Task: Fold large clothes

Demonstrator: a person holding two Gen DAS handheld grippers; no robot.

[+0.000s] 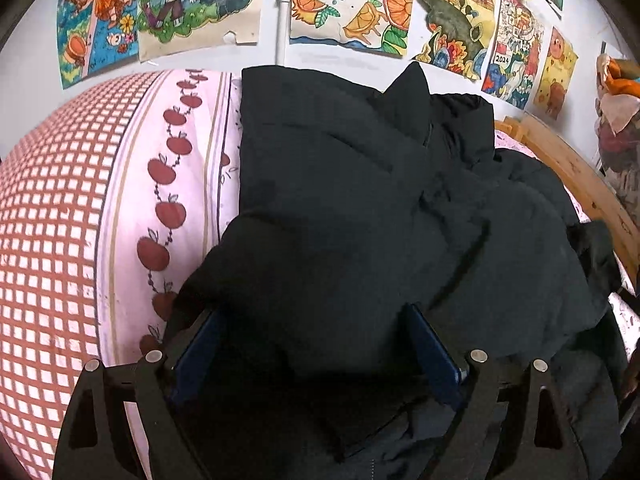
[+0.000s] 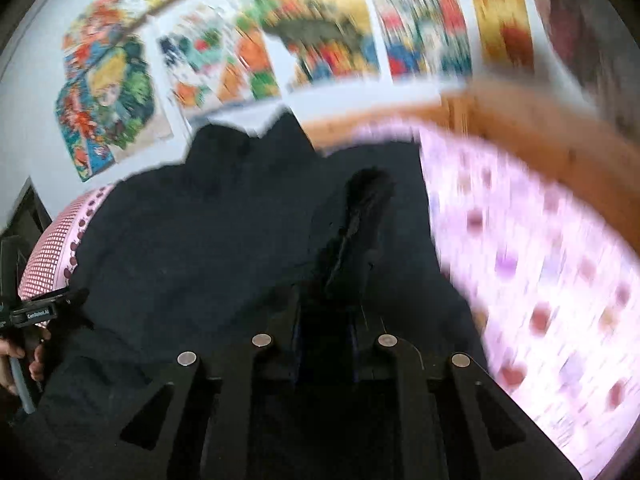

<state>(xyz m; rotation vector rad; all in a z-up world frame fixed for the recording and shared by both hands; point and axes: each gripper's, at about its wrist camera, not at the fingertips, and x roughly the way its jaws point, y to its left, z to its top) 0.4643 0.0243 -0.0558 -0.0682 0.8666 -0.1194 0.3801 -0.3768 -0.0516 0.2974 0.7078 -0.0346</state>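
Observation:
A large black padded jacket (image 1: 360, 200) lies crumpled on a pink bed sheet (image 1: 132, 184). My left gripper (image 1: 316, 320) is open, its two blue-lined fingers (image 1: 432, 352) wide apart over the jacket's near edge, with fabric lying between them. In the right wrist view, which is motion-blurred, the jacket (image 2: 192, 240) fills the middle. My right gripper (image 2: 326, 320) is shut on a raised fold of the jacket (image 2: 356, 232). The left gripper (image 2: 36, 312) and the hand holding it show at the far left of that view.
The sheet has an apple print and a red check panel (image 1: 44, 220). A wooden bed frame (image 1: 580, 176) runs along the right. Colourful drawings (image 1: 352, 8) cover the wall behind. A pile of clothes (image 1: 616, 128) sits at far right.

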